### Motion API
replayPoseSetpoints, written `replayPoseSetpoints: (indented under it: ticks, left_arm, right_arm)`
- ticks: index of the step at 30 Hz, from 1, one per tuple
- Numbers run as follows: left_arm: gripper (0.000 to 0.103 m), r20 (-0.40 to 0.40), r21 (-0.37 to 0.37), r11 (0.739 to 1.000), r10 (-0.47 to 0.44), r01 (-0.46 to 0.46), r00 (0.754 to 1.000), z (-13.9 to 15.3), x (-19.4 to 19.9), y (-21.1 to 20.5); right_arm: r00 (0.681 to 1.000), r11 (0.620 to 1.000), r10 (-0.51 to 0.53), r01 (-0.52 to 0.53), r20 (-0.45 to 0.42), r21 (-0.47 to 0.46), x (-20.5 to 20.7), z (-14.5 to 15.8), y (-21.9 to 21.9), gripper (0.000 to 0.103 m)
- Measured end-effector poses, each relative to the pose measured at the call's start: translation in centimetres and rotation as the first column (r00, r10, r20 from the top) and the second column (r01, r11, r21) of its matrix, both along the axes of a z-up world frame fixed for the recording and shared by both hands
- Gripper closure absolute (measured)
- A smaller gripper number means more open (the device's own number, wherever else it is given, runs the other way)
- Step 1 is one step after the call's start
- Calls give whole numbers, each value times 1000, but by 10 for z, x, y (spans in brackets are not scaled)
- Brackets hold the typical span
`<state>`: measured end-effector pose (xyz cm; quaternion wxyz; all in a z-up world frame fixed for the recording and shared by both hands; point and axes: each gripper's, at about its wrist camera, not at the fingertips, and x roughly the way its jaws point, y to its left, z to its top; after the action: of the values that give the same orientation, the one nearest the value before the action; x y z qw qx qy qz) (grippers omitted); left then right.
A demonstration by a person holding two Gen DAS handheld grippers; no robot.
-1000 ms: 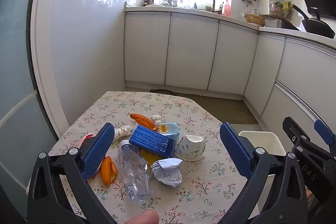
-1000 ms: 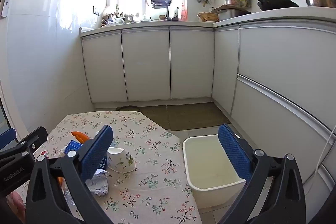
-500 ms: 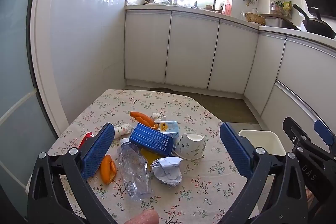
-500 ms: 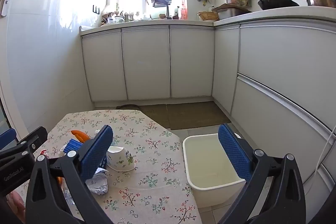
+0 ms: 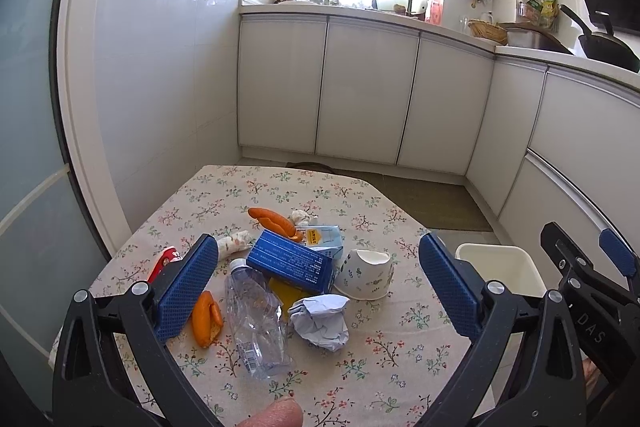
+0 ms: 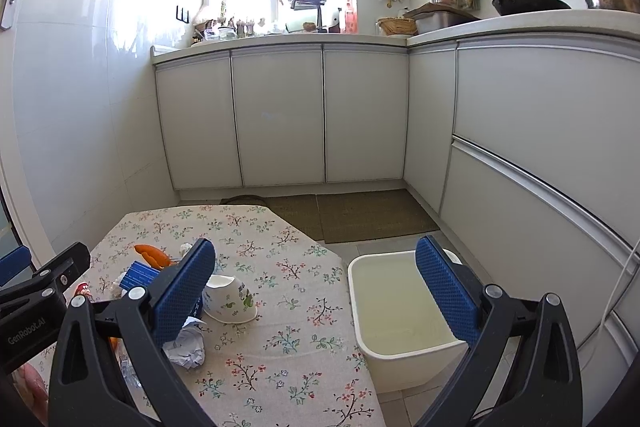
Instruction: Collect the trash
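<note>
Trash lies in a pile on the floral table (image 5: 400,359): a crushed clear bottle (image 5: 256,323), a blue carton (image 5: 290,261), a crumpled paper ball (image 5: 320,319), a tipped paper cup (image 5: 366,273), orange peels (image 5: 204,319) and a red wrapper (image 5: 164,259). My left gripper (image 5: 318,287) is open and empty, above the pile's near side. My right gripper (image 6: 314,291) is open and empty, over the table's right edge. The cup (image 6: 230,299) and paper ball (image 6: 186,347) show by its left finger. A white bin (image 6: 400,311) stands on the floor right of the table.
White kitchen cabinets (image 6: 280,115) run along the back and right walls. Brown mats (image 6: 360,215) lie on the floor beyond the table. A white wall and a glass door (image 5: 24,147) bound the left side. The bin also shows in the left wrist view (image 5: 496,267).
The left wrist view has shifted slightly, so the table and trash sit a little lower and nearer. The right gripper has barely moved. Both grippers stay open.
</note>
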<state>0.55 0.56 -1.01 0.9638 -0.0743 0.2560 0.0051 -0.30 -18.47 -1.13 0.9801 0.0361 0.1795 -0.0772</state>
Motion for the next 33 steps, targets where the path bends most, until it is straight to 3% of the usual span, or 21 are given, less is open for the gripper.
replayPoseSetpoints:
  ticks: [7,16,20,23,25,27,31,33]
  left_arm:
    - [7,-85,-52,999,4,-8,996,-7,15,11]
    - [7,-197,-111,993,13,-35,980,-18,52,50]
    - [7,-256,-118,991,37,-69,966,-16,69,78]
    - [7,-215,-193,979,18,-61,977,-9,80,102]
    - [7,-199,-209,978,-48,6,979,-6,91,110]
    - [7,-276,-205,978,-103,46,956,-19,103,110]
    - [7,-506,-286,957,-184,37,843,-78,117,97]
    - [7,-566,-358,934,-228,13,792,-98,123,92]
  right_arm:
    - [994,998,36,-31,-103,52,20,-6,1,5]
    - [961,985,100,-58,-259,164,53,-5,2,6]
    - [941,986,123,-81,-316,144,76,0,10,6]
    - [928,982,152,-102,-341,161,92,-4,15,6]
    - [924,980,166,-114,-344,166,98,-12,17,6]
    - [918,978,169,-112,-360,174,103,-23,16,6]
    - [861,963,211,-103,-463,247,117,-52,10,6]
    - [842,946,241,-93,-482,311,121,-59,5,6]
